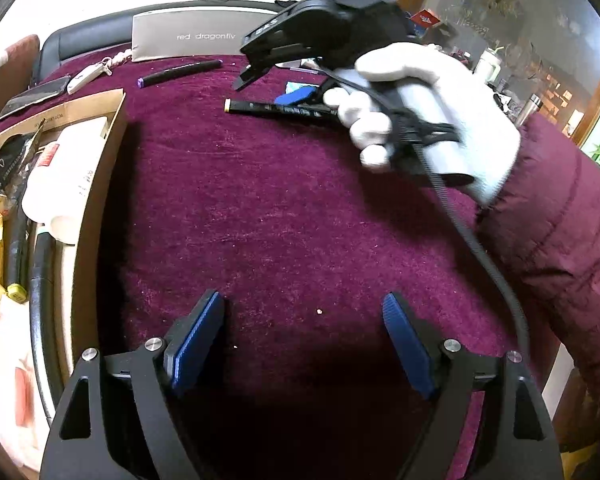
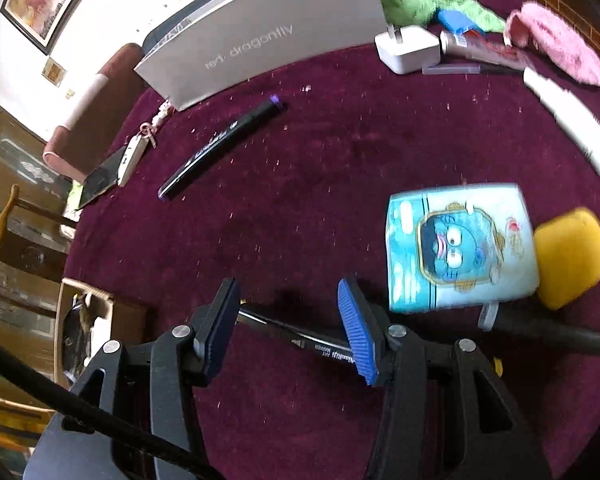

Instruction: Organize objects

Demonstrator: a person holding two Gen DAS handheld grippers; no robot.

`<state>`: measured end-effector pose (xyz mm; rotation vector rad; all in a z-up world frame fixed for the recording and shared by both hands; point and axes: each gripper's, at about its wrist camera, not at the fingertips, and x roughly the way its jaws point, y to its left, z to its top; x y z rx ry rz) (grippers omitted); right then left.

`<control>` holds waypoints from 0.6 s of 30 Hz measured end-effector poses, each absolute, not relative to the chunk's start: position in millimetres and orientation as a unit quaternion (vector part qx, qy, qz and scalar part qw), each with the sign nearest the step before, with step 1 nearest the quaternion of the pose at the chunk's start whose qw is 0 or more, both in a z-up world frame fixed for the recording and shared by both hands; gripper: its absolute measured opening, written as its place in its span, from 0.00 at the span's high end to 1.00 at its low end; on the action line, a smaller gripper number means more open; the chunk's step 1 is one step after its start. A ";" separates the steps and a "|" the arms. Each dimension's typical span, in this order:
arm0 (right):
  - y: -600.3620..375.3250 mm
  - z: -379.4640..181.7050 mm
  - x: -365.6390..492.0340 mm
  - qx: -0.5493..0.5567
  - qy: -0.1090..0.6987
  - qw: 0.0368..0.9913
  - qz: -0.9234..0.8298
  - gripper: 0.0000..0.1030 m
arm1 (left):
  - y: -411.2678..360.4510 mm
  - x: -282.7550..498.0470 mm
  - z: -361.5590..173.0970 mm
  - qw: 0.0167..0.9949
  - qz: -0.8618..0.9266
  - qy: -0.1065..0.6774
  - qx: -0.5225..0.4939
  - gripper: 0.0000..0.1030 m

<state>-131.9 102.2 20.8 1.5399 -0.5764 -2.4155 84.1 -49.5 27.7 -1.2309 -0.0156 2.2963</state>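
Left wrist view, left to right: cardboard box sitting at left edge, collecting sorted items; left gripper hanging released over bare cloth; right gripper straddling yellow-capped marker, jaws parted, pads not yet pressing, apparently lining up pickup. Markers loose on cloth: two, purple-capped marker lying farther. Tissue pack, one, lying right.
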 end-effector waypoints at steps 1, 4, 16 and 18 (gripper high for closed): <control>104.4 20.4 -128.2 0.529 -0.207 0.115 -0.815 0.51 | -49.3 83.9 27.8 0.265 0.850 -0.006 -0.456 0.25; 111.6 14.7 -109.2 0.551 -0.253 0.146 -0.782 0.50 | -50.4 82.7 27.8 0.267 0.849 -0.011 -0.456 0.25; 166.8 56.5 -2.1 0.511 -0.254 0.164 -0.805 0.47 | -53.0 84.5 27.8 0.268 0.849 -0.012 -0.455 0.25; 189.4 71.7 -2.8 0.480 -0.235 0.109 -0.838 0.43 | -53.2 84.7 27.6 0.268 0.849 -0.010 -0.455 0.25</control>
